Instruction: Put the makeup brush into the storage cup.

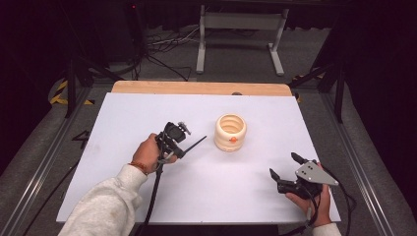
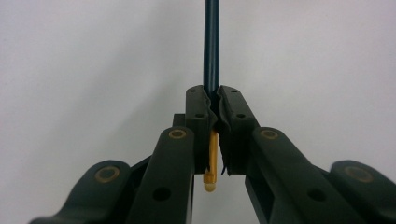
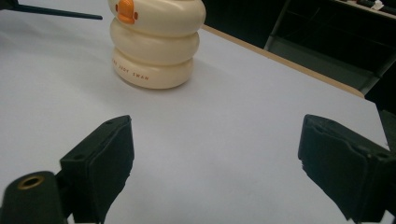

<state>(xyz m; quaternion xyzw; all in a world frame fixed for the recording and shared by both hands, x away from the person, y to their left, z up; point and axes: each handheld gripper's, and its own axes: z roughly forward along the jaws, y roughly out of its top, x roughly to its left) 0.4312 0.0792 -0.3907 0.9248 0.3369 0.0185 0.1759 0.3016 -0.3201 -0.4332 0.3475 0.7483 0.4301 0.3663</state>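
Note:
A cream ribbed holder (image 1: 230, 132) with an orange duck beak stands upright in the middle of the white table (image 1: 137, 113). My left gripper (image 1: 176, 147) hovers to its left, shut on a thin dark blue pencil (image 1: 195, 144) whose tip points toward the holder. In the left gripper view the jaws pinch the pencil's shaft (image 2: 211, 46), and its yellow end (image 2: 210, 175) hangs behind them. My right gripper (image 1: 284, 165) rests near the table's front right, open and empty. The right gripper view has the holder (image 3: 156, 42) ahead and the pencil tip (image 3: 60, 12) at top left.
A wooden strip (image 1: 196, 87) runs along the table's far edge. Beyond it stand a grey metal frame (image 1: 241, 34) and loose cables (image 1: 162, 49) on the floor. Metal rails (image 1: 44, 162) flank the table on both sides.

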